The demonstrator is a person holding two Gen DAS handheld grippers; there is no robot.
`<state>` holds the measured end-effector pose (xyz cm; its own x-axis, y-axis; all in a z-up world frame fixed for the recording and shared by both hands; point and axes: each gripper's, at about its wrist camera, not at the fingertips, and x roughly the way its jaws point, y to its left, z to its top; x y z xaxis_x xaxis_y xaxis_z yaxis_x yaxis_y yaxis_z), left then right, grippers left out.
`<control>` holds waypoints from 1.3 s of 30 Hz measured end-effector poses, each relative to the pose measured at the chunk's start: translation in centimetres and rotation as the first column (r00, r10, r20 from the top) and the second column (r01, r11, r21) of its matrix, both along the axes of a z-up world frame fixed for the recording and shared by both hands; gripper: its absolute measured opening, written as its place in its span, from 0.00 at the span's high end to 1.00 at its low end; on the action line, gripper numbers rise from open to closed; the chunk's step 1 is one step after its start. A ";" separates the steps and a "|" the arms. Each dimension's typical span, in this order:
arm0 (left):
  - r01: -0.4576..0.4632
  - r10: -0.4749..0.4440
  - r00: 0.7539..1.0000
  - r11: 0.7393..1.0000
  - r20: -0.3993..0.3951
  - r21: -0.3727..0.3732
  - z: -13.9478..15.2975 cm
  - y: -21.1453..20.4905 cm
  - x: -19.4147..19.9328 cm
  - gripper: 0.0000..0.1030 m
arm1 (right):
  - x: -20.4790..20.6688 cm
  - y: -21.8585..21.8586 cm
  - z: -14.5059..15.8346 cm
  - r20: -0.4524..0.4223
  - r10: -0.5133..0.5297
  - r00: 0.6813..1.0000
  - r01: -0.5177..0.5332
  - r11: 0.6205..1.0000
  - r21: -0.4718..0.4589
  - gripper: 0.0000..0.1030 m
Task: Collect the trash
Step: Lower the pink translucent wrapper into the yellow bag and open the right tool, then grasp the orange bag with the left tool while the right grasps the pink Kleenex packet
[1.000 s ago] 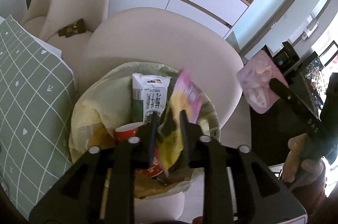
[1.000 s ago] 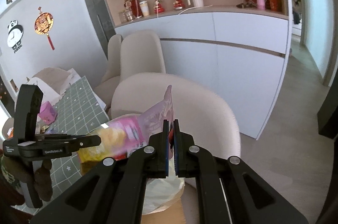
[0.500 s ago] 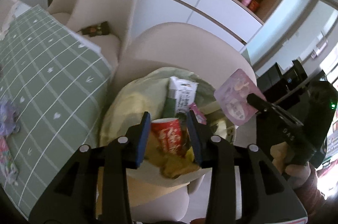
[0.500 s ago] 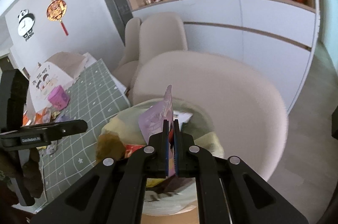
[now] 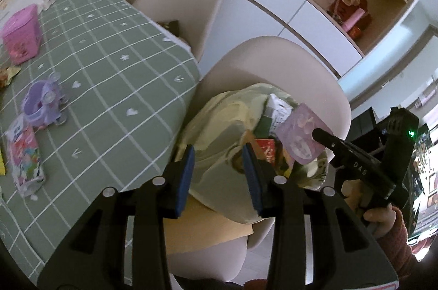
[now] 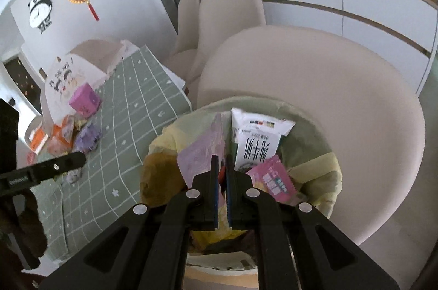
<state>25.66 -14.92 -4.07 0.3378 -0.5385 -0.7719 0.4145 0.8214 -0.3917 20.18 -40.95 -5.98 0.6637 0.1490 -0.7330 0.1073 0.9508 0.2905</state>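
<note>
Looking along the left hand-held gripper (image 5: 219,167): jaws parted, just opened wider, nothing between the pads, poised over the near rim of the lined trash bin (image 5: 219,131) resting on a beige chair (image 5: 273,63). Already in the bin: a white carton (image 5: 276,109), a red cup (image 5: 267,150), other wrappers. Over the bin's far right rim, the right hand-held gripper (image 5: 314,132) pinching a lilac packet (image 5: 299,136). Left of the bin, on the green checked tabletop (image 5: 109,76), still uncollected: a colourful pouch (image 5: 26,158), a purple toy-like piece (image 5: 42,105), a pink box (image 5: 20,34); whether all count as trash, unclear.

Looking along the right hand-held gripper (image 6: 222,169): jaws nearly closed, a thin slit showing between them, clamped on the lilac packet (image 6: 202,153) right above the bin's mouth. Beside it inside the bin, the white carton (image 6: 257,142) and a pink wrapper (image 6: 273,180). Left of the bin, more orange and purple bits (image 6: 71,139) on the tabletop.

Judging by this: well under way, bin fairly full, lilac packet about ready for release, several tabletop items left.
</note>
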 end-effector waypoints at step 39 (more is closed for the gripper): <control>-0.635 0.636 0.772 0.771 -0.007 -0.053 -3.1 38.8 10.8 0.59 | 3.8 23.7 2.1 -0.044 0.249 0.968 -0.252 0.965 -0.080 0.67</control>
<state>36.45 23.85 -7.17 0.6245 -0.2350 -0.7448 -0.1907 0.8789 -0.4371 24.00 -17.23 -3.85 0.5881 0.2442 -0.7710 -0.1290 0.9694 0.2087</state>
